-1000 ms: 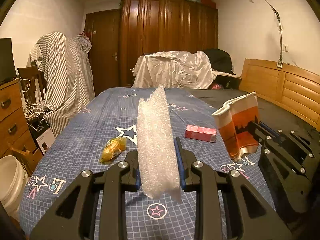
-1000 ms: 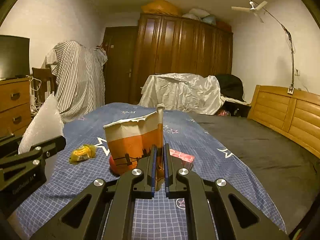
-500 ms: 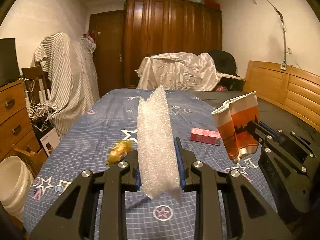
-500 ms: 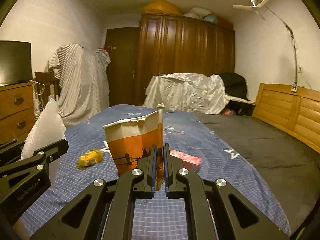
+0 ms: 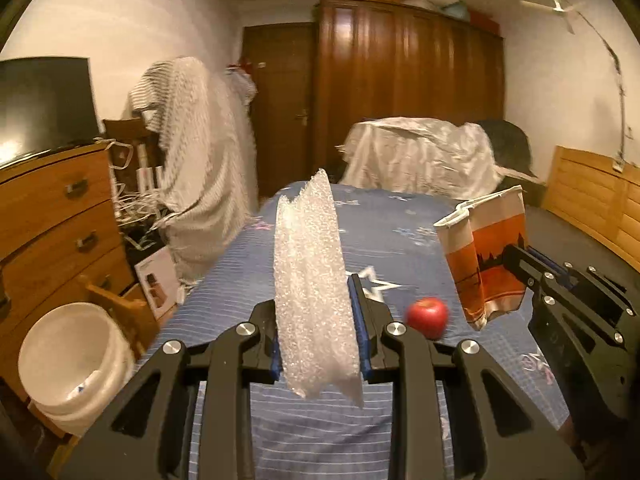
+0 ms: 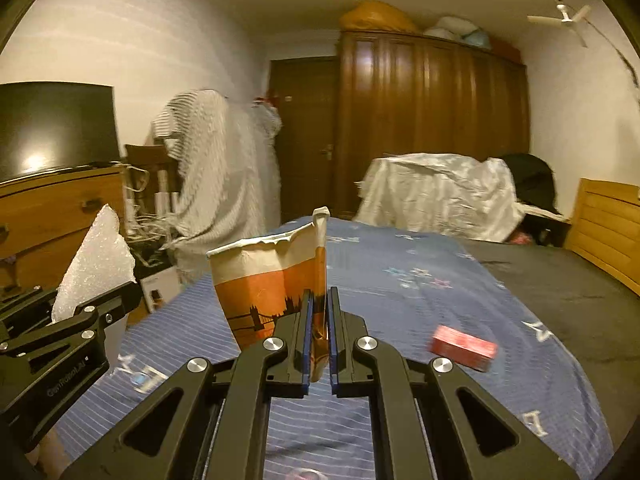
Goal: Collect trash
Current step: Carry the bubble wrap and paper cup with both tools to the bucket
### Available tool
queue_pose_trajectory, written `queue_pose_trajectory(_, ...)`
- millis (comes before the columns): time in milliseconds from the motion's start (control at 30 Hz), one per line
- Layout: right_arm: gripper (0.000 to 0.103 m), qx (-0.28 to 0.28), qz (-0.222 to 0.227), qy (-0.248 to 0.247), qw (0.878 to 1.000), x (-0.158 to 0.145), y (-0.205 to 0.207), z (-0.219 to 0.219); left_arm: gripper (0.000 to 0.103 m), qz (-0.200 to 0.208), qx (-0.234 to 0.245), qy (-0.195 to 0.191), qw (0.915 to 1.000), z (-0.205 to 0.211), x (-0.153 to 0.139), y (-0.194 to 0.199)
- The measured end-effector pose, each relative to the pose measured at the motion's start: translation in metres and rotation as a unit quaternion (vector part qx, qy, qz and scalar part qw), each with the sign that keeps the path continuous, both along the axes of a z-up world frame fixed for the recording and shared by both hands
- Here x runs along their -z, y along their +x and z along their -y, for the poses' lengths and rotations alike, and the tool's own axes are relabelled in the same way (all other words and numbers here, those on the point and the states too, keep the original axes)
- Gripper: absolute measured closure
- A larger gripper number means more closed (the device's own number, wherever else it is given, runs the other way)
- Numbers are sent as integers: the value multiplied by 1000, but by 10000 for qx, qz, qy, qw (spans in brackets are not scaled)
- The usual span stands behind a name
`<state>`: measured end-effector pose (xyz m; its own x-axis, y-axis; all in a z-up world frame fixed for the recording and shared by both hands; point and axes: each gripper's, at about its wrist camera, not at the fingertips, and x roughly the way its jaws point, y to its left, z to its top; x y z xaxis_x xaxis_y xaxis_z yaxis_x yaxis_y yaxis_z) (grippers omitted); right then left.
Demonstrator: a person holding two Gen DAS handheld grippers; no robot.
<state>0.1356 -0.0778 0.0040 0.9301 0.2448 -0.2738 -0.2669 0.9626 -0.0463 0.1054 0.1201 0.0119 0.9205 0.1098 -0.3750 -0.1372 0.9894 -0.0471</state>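
The right gripper (image 6: 319, 308) pinches a torn orange paper cup (image 6: 269, 284) (rim ragged) above the blue bedspread (image 6: 420, 280), a red box (image 6: 462, 347) lying near.

The bubble wrap (image 5: 310, 280) is hiding the bed (image 5: 400, 232) behind it. Motion blur is smearing the red box (image 6: 462, 347) and the striped cloth (image 6: 224, 168). The frame edge is cutting off the white bucket (image 5: 68, 360).
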Motion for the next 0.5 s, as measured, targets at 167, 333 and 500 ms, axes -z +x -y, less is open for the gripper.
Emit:
queue_pose_trajectory(167, 96, -410, 1, 24, 9992, -13, 1, -57, 77, -27, -378, -18, 9993, -41, -5, -7)
queue_pose_trajectory(333, 96, -818, -67, 24, 9966, -26, 1, -116, 77, -61, -754, -1, 9971, -84, -10, -16)
queue_pose_trajectory(500, 96, -1346, -229, -38, 9906, -35, -4, -189, 77, -127, -1153, -9, 9932, -128, -13, -29)
